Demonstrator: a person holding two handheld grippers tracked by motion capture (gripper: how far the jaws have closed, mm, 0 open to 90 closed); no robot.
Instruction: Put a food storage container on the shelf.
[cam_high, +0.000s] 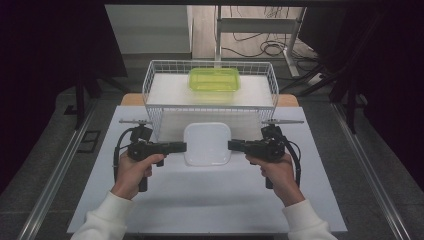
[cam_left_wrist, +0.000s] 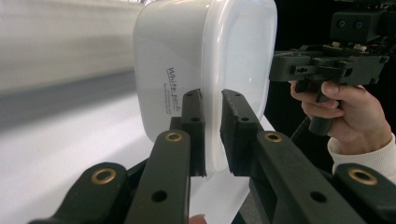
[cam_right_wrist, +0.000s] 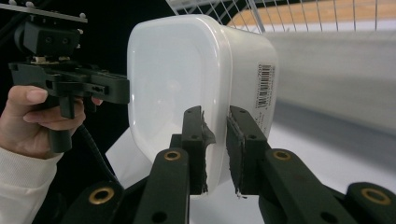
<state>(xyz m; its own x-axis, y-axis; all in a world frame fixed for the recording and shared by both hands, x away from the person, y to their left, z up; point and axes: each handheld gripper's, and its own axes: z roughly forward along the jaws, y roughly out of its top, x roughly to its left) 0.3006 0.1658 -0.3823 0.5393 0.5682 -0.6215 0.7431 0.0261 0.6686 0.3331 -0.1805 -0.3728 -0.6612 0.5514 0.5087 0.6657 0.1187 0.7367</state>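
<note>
Both hands are on it now — the left gripper (cam_high: 181, 146) has its jaws pinched on the left rim of the white container (cam_high: 207, 144), and the right gripper (cam_high: 234, 145) is clamped on the rim at the opposite side, so the tub hangs between them above the white table (cam_high: 165, 200), just in front of the wire basket (cam_high: 150, 85). In the left gripper view the two black jaws bite the thin lip with the printed wall of the tub on one side; in the right gripper view the same story, pads either side of the rim, the barcode label on the outer wall. Judging from that, the step in hand is a two-handed carry, and the trick is keeping both hands level with each other — let one lead and the tub tips or twists out of a pinch that only has a narrow lip to hold. The rim looks smooth and slightly flexible, so steady pressure matters more than a hard squeeze. The green container (cam_high: 214, 79) already sits on the basket's upper shelf at the back; if the white one is headed for the basket, it needs to clear the front wire edge cleanly.
</note>
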